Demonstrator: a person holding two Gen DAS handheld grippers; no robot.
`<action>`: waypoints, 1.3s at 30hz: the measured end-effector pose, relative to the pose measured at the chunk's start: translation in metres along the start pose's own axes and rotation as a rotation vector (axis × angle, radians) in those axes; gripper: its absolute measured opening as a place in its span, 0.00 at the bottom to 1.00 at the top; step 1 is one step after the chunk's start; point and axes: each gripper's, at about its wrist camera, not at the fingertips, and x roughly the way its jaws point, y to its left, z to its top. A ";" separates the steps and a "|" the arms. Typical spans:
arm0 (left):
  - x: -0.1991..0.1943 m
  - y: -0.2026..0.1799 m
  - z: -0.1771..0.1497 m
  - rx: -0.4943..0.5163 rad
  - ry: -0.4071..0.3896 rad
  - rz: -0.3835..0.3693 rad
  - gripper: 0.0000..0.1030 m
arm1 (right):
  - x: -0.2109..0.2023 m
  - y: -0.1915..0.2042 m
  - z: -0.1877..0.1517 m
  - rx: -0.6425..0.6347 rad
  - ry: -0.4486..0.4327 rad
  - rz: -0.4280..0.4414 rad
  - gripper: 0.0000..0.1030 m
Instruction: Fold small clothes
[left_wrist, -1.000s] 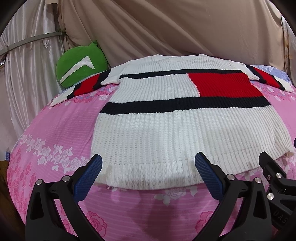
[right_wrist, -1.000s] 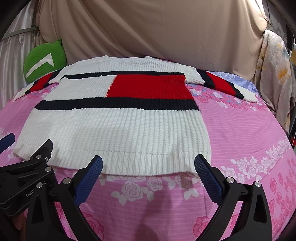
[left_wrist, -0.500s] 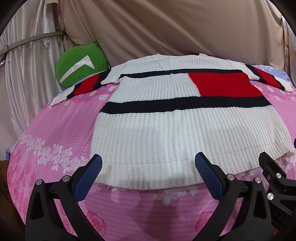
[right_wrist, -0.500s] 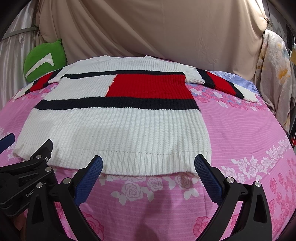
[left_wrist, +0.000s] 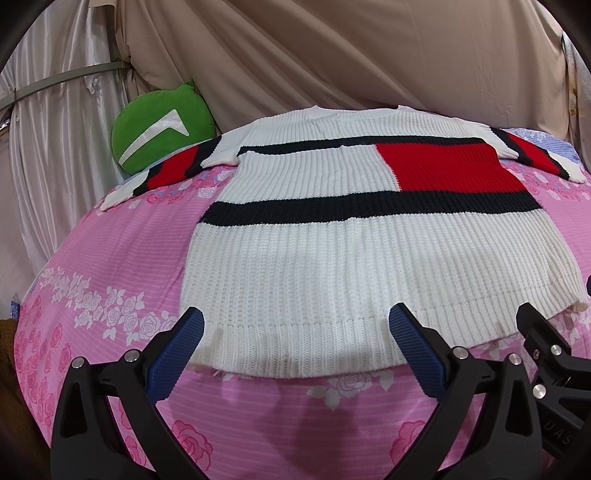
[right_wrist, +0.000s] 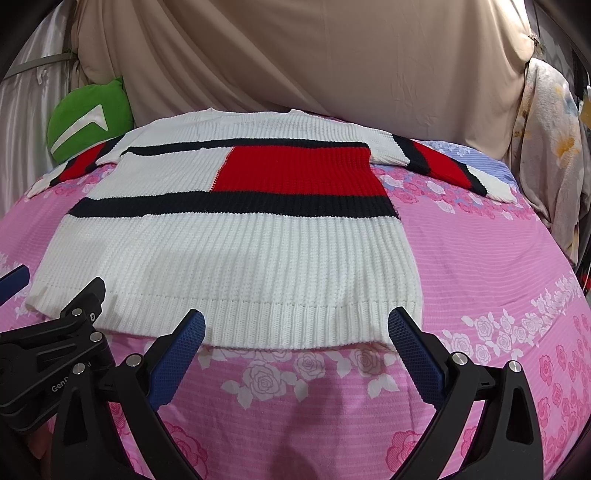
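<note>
The white ribbed knit sweater with navy bands and a red block (left_wrist: 369, 258) is laid flat on the pink rose-print bed (left_wrist: 110, 266), hem nearest, collar far, long axis running away from both grippers. The left gripper (left_wrist: 295, 345) and right gripper (right_wrist: 295, 341) are held fingers apart, empty, just short of the hem, each facing its own hem corner
</note>
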 end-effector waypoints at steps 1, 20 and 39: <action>0.000 0.000 0.000 0.000 0.000 0.000 0.95 | 0.000 0.001 0.000 0.000 0.001 0.000 0.95; 0.001 0.000 0.000 0.004 0.004 0.008 0.95 | 0.001 0.001 0.000 0.000 0.004 -0.002 0.95; 0.001 0.000 0.000 0.004 0.005 0.009 0.95 | 0.001 0.001 0.000 0.000 0.005 -0.002 0.95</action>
